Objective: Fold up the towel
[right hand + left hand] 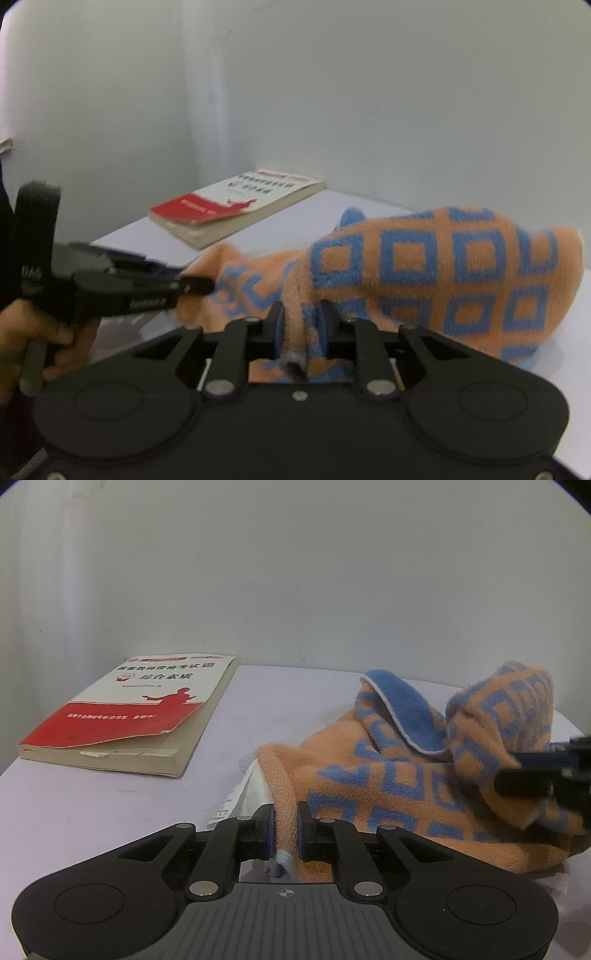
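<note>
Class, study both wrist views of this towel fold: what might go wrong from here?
1. The right hand-held gripper has only a thin bunched edge of the towel between its fingers, so that edge may slip out.
2. The towel is heaped unevenly, so the fold may come out crooked.
3. The book lies nearby; swinging cloth might brush it.

Towel [388, 786]: orange terry with blue square-outline pattern; reverse side solid blue with pale edging, exposed where one flap curls over at rear. Crumpled, not flat, partly lifted off the pale desk [110, 812]. Raised into a hump on the right side, lower portion resting on the desk surface. Near hemmed edge standing upright, pinched at two points along its length. Small white loop tag visible at the near corner. Motion blur present on the raised portion.
</note>
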### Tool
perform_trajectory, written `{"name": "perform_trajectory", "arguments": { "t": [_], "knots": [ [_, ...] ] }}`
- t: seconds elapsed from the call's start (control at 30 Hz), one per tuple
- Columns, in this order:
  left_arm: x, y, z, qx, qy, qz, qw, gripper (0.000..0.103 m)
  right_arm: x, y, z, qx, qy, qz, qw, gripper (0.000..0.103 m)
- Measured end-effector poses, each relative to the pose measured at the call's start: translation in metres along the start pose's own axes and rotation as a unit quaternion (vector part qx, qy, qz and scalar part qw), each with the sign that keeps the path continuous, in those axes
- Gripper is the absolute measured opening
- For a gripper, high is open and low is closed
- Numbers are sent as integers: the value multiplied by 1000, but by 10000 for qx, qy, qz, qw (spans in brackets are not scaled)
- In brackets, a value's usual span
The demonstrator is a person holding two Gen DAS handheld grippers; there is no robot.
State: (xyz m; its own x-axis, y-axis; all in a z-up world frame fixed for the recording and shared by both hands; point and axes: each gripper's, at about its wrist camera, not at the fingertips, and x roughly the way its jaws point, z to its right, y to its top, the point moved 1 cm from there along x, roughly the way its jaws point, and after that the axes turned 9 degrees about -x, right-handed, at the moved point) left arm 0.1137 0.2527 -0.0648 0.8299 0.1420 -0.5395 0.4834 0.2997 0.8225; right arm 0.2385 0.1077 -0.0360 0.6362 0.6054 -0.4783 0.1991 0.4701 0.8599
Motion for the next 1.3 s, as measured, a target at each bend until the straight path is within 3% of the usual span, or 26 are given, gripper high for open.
{"name": "perform_trajectory", "arguments": {
  "t": [0.1, 0.3, 0.47, 0.67, 0.73, 0.77, 0.83, 0.87, 0.9, 1.07, 1.3],
  "knots": [
    [0, 0, 0, -2, -14, -7, 10000, 9, -10, 2, -8, -48, -170, 136, 9998, 45],
    [0, 0, 0, -8, -15, -19, 10000, 9, -104, -27, 13, 221, -730, 639, 9950, 55],
    [1, 0, 0, -5, -22, -26, 10000, 9, -113, -40, 33, 656, -1073, 474, 9909, 55],
    [1, 1, -1, -12, -25, -42, 10000, 9, -98, -65, 50, 1658, -882, 335, 9816, 55],
    [1, 1, -1, -1, -22, -51, 10000, 9, -110, -71, 56, 1814, -745, 328, 9800, 55],
    [2, 1, -1, 1, -22, -56, 10000, 9, -118, -74, 59, 1840, -697, 311, 9800, 52],
    [1, 1, -1, -4, -21, -61, 10000, 9, -111, -76, 58, 1828, -632, 192, 9809, 37],
    [1, 1, -1, -7, -20, -62, 10000, 9, -109, -76, 60, 1846, -591, 150, 9809, 17],
    [1, 1, -1, -11, -20, -62, 10000, 9, -109, -77, 62, 1904, -536, 119, 9802, 5],
    [2, 1, -1, -30, -10, -73, 10000, 9, -126, -77, 75, 1968, -744, 264, 9773, 4],
    [2, 1, -1, -26, -2, -90, 10000, 9, -161, -86, 102, 1982, -1499, 313, 9681, 4]
  ]
}}
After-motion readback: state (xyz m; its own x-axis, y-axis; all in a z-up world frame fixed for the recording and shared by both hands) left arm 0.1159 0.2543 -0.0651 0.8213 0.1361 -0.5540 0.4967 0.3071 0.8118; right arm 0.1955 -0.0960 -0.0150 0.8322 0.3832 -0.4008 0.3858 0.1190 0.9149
